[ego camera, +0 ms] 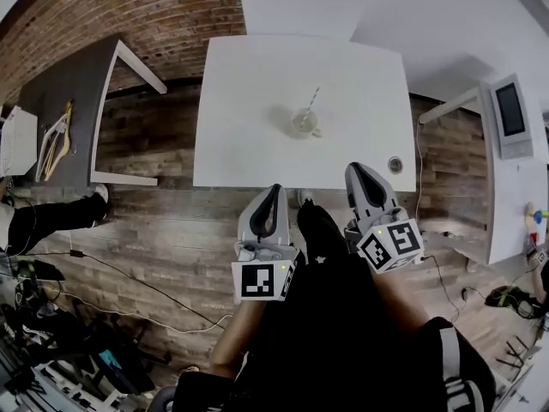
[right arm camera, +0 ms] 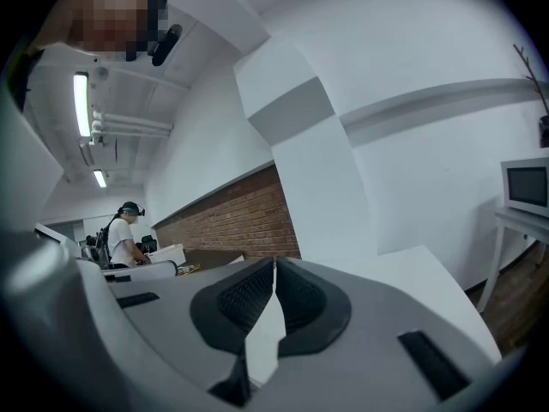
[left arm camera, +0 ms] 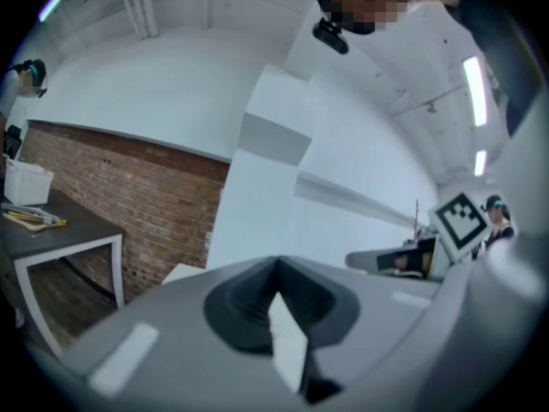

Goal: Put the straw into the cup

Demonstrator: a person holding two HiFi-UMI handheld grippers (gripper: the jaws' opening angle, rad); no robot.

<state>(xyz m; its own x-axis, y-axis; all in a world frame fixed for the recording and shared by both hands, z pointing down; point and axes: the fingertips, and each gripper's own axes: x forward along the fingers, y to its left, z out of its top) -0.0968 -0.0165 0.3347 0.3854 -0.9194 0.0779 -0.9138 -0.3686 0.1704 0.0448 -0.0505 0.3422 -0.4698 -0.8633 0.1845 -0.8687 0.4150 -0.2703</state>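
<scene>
On the white table (ego camera: 257, 144) stands a clear glass cup (ego camera: 304, 124). A thin straw (ego camera: 313, 99) sticks out of it and leans toward the far right. Both grippers are held low over the person's lap, short of the table's near edge and well apart from the cup. My left gripper (ego camera: 276, 189) is shut with nothing in it; in the left gripper view its jaws (left arm camera: 276, 266) meet and point at a white wall. My right gripper (ego camera: 353, 170) is shut and empty too, and its jaws (right arm camera: 274, 266) are closed in the right gripper view.
A small round object (ego camera: 395, 164) lies near the table's front right corner. A grey table (ego camera: 81, 84) at the left holds hangers (ego camera: 54, 142) and a white basket (ego camera: 17, 140). A microwave (ego camera: 511, 114) sits at the right. Cables (ego camera: 129, 281) run over the wooden floor.
</scene>
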